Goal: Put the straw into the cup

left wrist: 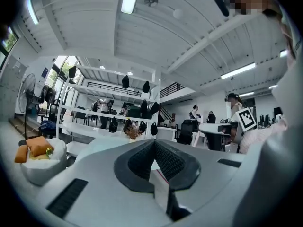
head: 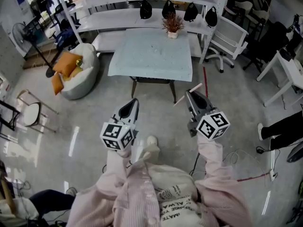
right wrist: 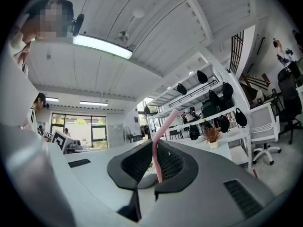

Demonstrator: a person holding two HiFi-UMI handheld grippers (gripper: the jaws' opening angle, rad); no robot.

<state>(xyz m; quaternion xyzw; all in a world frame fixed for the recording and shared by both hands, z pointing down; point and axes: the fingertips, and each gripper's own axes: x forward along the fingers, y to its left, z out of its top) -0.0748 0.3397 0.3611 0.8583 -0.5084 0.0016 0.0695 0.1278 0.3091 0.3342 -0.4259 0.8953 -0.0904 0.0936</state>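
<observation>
The right gripper (right wrist: 155, 145) is clamped on the pink straw (right wrist: 164, 122), whose bent end stands free above the jaws. The left gripper (left wrist: 153, 143) has its jaws closed with nothing I can see between them. Ahead stands the pale table (head: 151, 56), and no cup shows in any view, so I would hold the pinch firm, find the cup, then lower a free end straight into it.

Glossy floor (head: 85, 126), matt pale-blue table top (head: 151, 56), smooth pink plastic straw (right wrist: 164, 122), matt grey plastic right tool (right wrist: 156, 145).
</observation>
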